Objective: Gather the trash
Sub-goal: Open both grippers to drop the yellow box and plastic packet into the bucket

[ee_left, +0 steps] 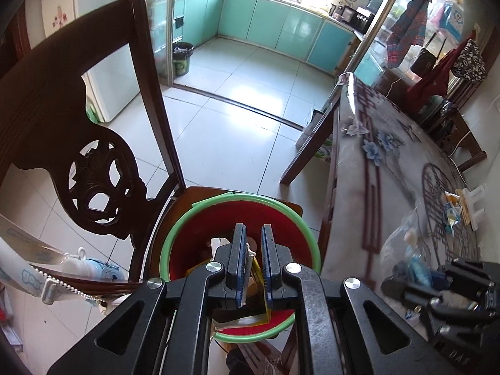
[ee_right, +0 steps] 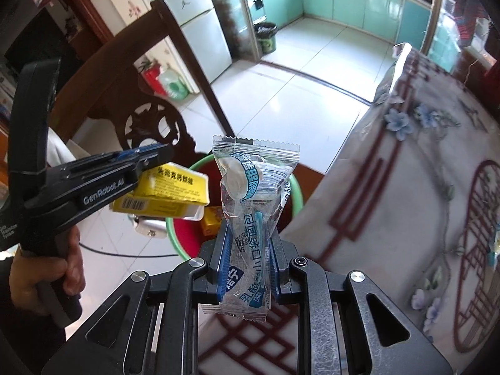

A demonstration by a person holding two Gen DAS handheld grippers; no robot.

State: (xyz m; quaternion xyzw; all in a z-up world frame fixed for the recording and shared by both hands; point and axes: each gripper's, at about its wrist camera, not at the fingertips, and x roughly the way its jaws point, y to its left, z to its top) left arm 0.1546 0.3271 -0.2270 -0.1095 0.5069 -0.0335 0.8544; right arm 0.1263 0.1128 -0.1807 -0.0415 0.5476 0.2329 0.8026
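Trash run | left gripper (ee_right: 162, 156) pinched yellow box (ee_right: 175, 187) over our basin (ee_left: 307, 234) | right gripper (ee_right: 248, 250) clamped clear wrapper (ee_right: 254, 193), basin at twelve o'clock, for dropping

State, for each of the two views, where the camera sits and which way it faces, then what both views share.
Left wrist: on the left gripper, facing down into the red basin on a chair; its fingers hold a yellow box.
Right wrist: on the right gripper, facing the basin over a pinched clear wrapper; the left hand shows.
Shared: basin, chair, table.

Left gripper (ee_left: 253, 250) (clamped); right gripper (ee_right: 248, 250) likewise
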